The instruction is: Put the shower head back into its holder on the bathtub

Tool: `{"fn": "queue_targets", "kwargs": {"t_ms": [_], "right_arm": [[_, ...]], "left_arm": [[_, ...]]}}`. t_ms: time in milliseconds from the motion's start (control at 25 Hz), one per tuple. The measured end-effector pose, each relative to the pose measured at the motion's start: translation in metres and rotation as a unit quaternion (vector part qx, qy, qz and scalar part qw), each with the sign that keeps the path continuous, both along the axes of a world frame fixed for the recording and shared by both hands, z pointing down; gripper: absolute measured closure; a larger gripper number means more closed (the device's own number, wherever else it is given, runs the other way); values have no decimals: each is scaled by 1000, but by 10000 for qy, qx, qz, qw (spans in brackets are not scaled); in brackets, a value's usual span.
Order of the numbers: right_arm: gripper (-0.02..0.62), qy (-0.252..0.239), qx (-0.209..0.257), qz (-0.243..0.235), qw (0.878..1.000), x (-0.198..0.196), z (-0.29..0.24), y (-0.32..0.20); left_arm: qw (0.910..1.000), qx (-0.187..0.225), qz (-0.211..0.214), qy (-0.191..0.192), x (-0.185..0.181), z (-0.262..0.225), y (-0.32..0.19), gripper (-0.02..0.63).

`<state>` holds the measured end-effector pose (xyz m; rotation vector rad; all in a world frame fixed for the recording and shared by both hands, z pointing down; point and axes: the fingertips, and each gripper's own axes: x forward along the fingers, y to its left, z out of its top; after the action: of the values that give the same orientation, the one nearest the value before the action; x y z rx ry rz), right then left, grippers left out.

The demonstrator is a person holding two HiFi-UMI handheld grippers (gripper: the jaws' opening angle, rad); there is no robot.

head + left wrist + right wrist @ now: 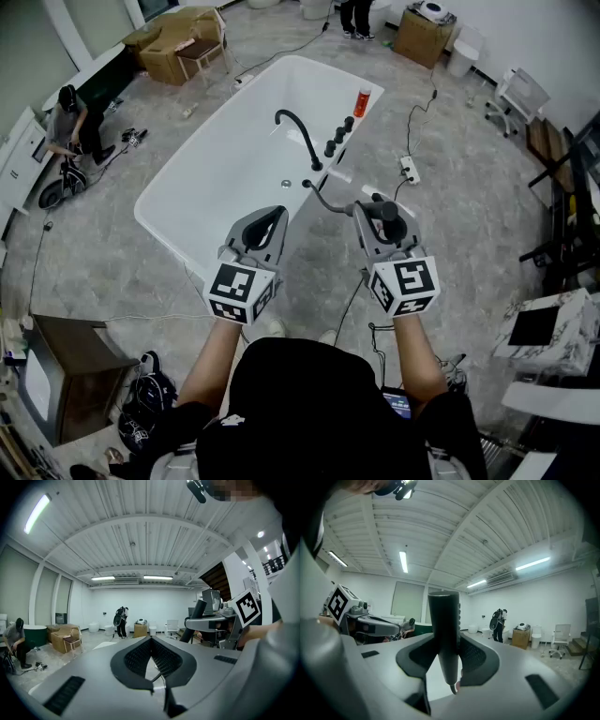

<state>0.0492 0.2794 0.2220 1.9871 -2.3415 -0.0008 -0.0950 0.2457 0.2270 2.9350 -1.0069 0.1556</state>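
Left claw point(277, 216) closed; right claw point(382, 221) clamped.

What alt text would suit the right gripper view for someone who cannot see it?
The right gripper clamps a black shower head, upright between its grey jaws. Far behind, a person stands near a cardboard box.

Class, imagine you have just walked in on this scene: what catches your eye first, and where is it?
A white bathtub fills the middle of the head view, with a black faucet arching from its right rim and an orange bottle further along that rim. Nearer the person, the right gripper is shut on a black shower head. The left gripper beside it is shut and empty.
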Motion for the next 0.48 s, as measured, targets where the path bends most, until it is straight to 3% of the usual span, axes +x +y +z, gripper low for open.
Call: {"fn": "queue_targets", "kwargs": {"t_ms": [480], "right_arm": [[451,-126,-40,-35,9999,18,3,7]], "left_arm": [[10000,-76,-41,-2,19,3,7,592]]}}
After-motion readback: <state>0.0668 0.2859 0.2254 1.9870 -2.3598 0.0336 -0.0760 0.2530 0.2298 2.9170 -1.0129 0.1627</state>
